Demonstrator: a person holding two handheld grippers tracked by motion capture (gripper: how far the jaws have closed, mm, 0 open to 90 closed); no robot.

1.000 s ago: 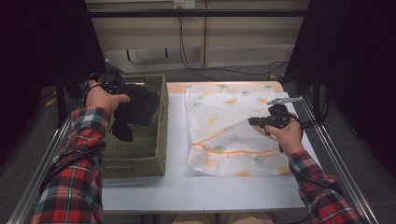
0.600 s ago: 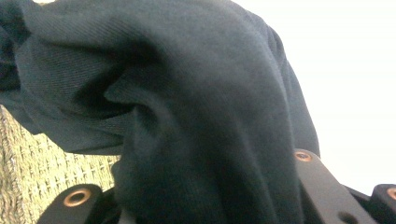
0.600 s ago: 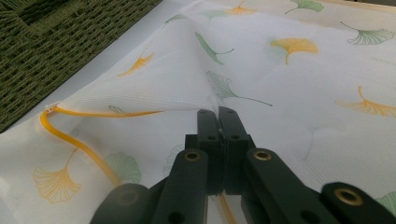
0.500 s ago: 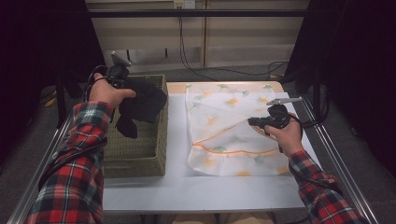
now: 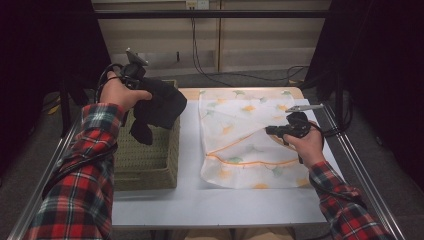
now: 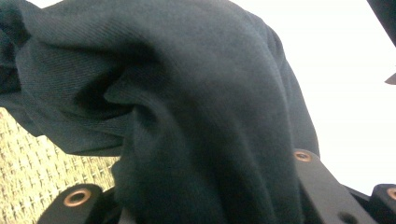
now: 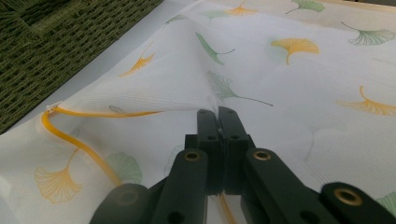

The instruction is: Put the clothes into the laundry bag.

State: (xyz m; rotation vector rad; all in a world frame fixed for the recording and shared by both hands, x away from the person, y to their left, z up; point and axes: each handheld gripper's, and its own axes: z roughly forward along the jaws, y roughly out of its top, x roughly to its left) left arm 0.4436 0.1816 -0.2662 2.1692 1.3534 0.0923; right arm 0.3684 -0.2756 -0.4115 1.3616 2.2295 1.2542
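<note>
**Two grippers, each clamped on one cloth**

High view: the left gripper (image 5: 137,80), raised at upper left, holds one dark garment (image 5: 159,107) above one basket (image 5: 150,165). The right gripper (image 5: 280,131), centre right, pinches one leaf-print mesh bag (image 5: 240,120).

Left gripper view: the garment (image 6: 187,116) covers the jaws.

Right gripper view: jaws together on the bag (image 7: 187,84).

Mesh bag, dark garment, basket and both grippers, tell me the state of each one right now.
Mesh bag: flat on the table, top layer pinched up, mouth open.
Dark garment: bunched, hanging above the basket.
Basket: upright, open-topped.
Left gripper: shut on the dark garment.
Right gripper: shut on the mesh bag.
</note>
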